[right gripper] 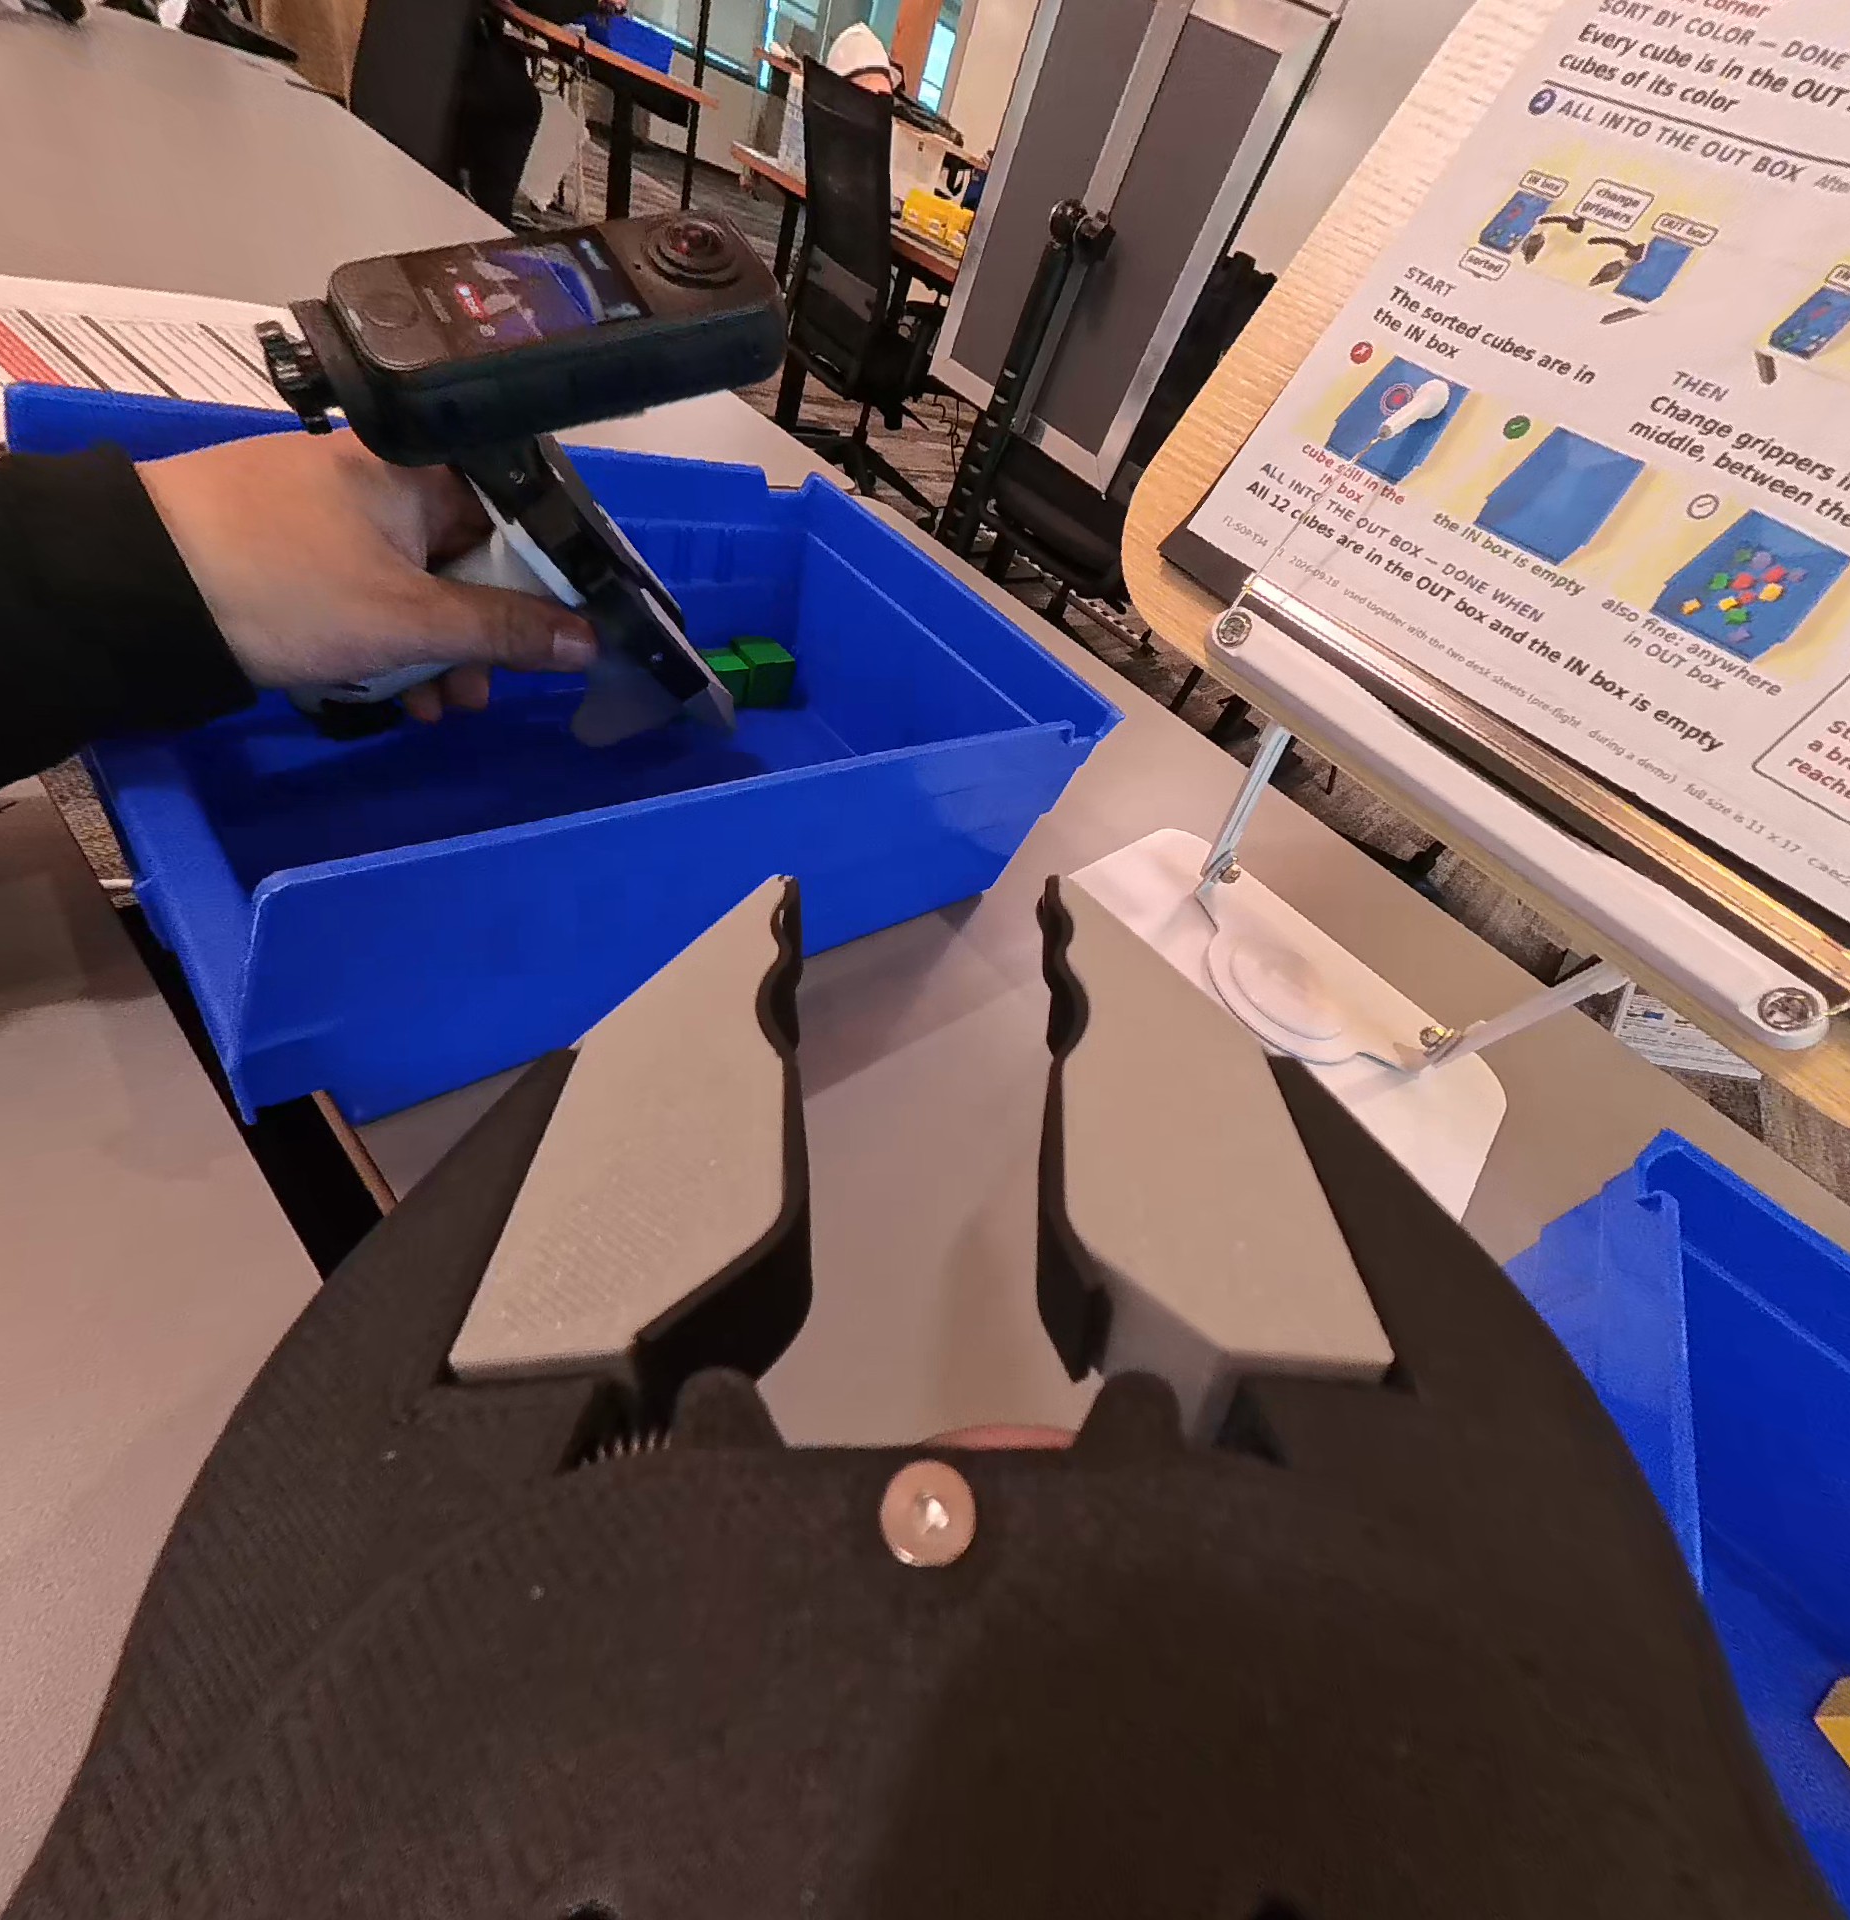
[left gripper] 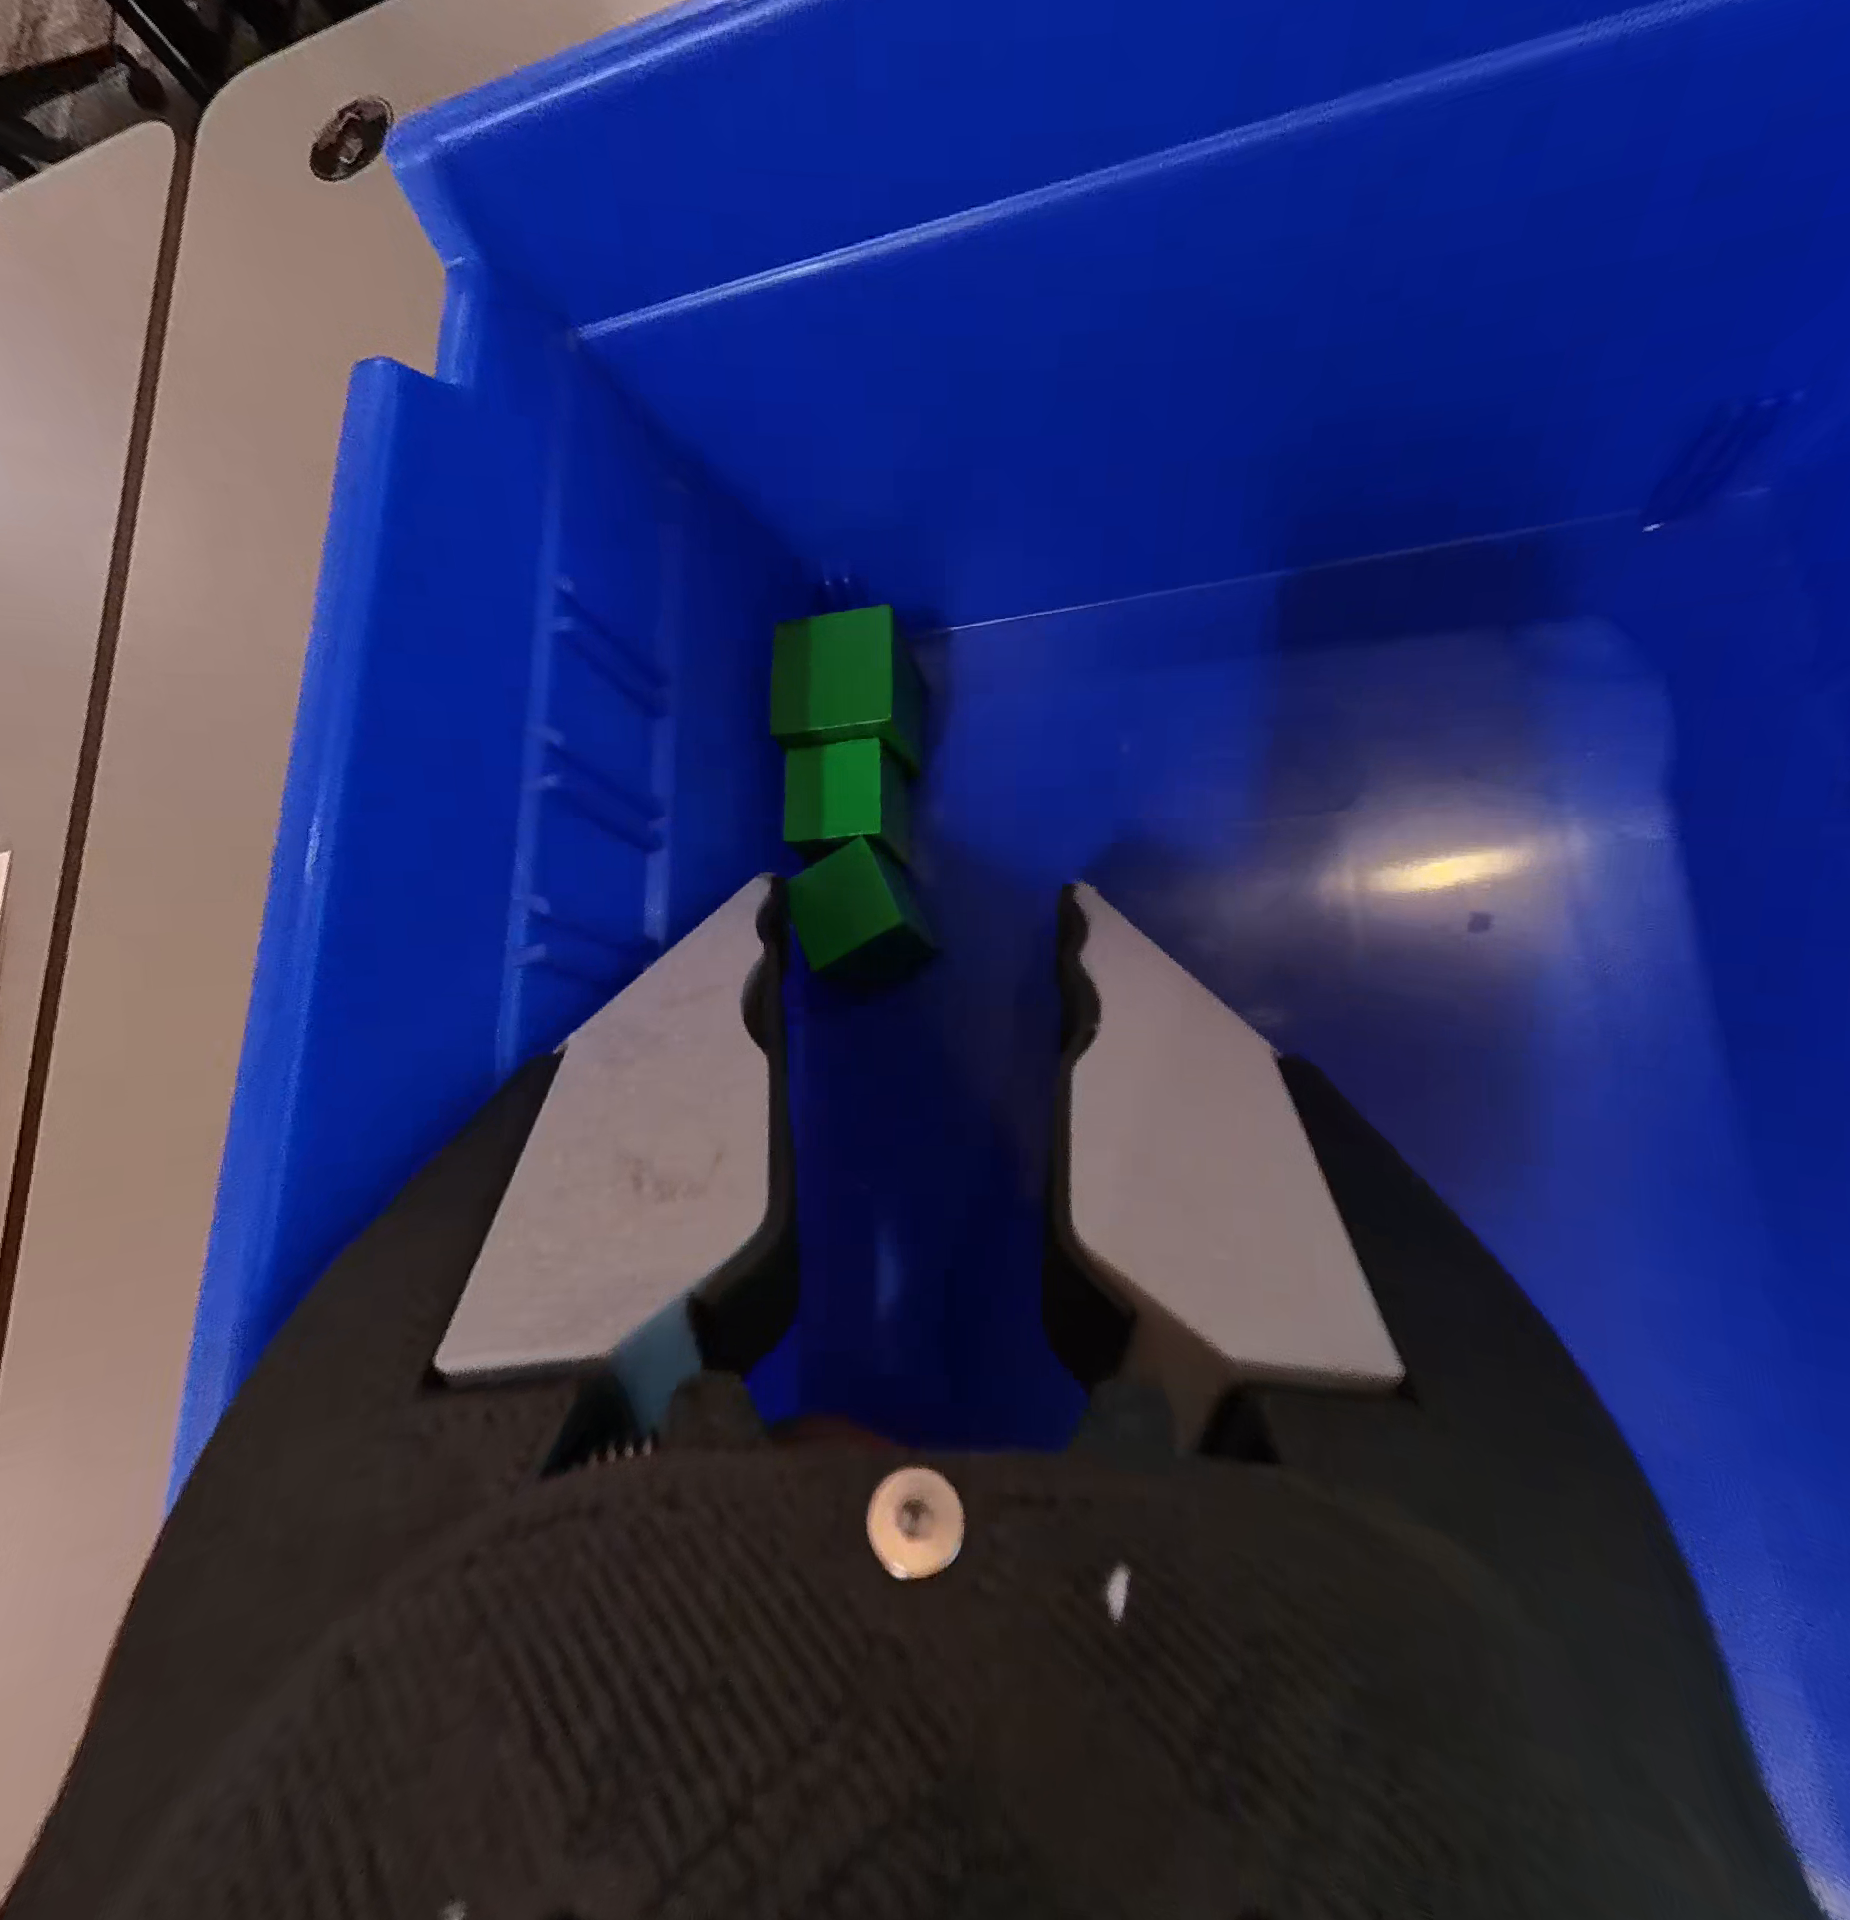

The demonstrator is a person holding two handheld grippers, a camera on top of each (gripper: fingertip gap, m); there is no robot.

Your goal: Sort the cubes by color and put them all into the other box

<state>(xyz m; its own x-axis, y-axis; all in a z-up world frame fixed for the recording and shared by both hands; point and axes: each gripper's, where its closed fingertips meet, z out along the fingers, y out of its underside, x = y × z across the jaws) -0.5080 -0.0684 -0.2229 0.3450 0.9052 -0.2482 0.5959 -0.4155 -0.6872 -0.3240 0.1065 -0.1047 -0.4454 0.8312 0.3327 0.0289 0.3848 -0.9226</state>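
Three green cubes (left gripper: 843, 790) lie in a row along the left wall of a blue box (left gripper: 1316, 436), in its far corner. My left gripper (left gripper: 916, 899) is open and empty inside that box, its left fingertip beside the nearest cube (left gripper: 859, 920). In the right wrist view the same box (right gripper: 588, 935) stands on the table with the green cubes (right gripper: 755, 670) in it, and the left gripper (right gripper: 651, 665), held by a hand, reaches down into it. My right gripper (right gripper: 916, 899) is open and empty above the table. A second blue box (right gripper: 1773, 1455) sits at lower right with a yellow cube (right gripper: 1846, 1745) at its edge.
An instruction sheet on a tilted stand (right gripper: 1575, 468) rises right of the first box, with its white base (right gripper: 1295, 1039) on the grey table (right gripper: 121, 1299). A printed sheet (right gripper: 100, 343) lies behind the box. Chairs and desks stand in the background.
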